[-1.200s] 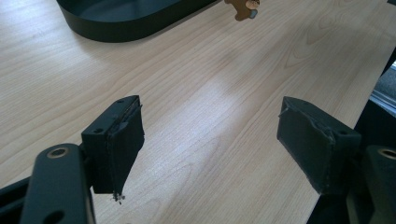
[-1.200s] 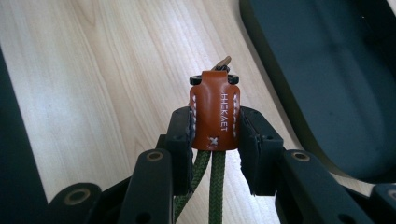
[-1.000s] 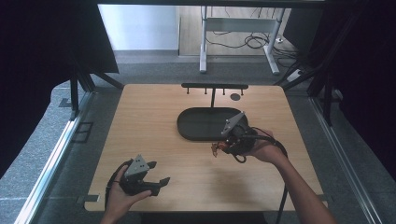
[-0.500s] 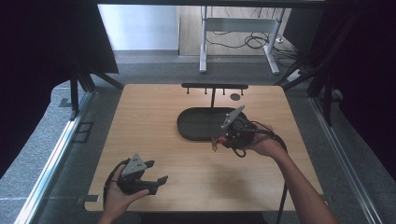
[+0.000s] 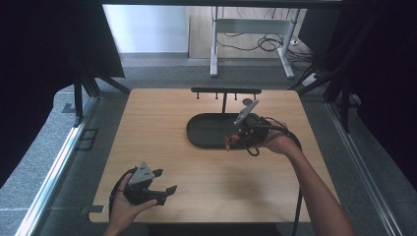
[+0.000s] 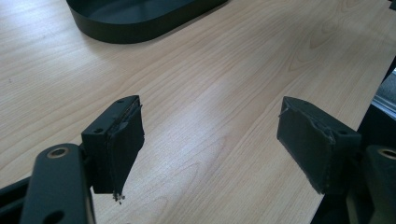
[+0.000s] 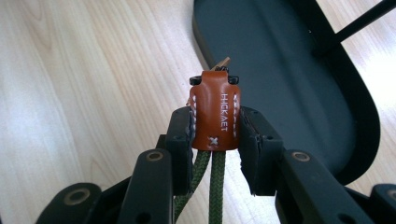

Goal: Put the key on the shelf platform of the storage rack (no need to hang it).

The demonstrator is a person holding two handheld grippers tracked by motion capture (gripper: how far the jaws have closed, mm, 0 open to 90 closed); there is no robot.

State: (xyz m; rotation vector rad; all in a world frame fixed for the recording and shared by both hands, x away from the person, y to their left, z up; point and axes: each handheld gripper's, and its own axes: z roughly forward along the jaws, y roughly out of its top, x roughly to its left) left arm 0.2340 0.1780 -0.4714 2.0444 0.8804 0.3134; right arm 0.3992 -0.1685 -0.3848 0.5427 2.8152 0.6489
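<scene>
My right gripper is shut on a small brown leather key holder with white stitching and two green cords hanging below it. It hangs over the near rim of the black oval tray. In the high view the right gripper sits at the tray's right front edge with the brown key holder at its tip. My left gripper is open over bare wood, nothing between its pads. The high view places the left gripper near the table's front left.
A black T-shaped stand with small pegs rises behind the tray. The wooden table has dark floor and metal rails on both sides. A small round dark disc lies near the stand's right end.
The right gripper has carried the key holder up and away from me, from in front of the tray to its right front rim. The left gripper has shifted slightly.
</scene>
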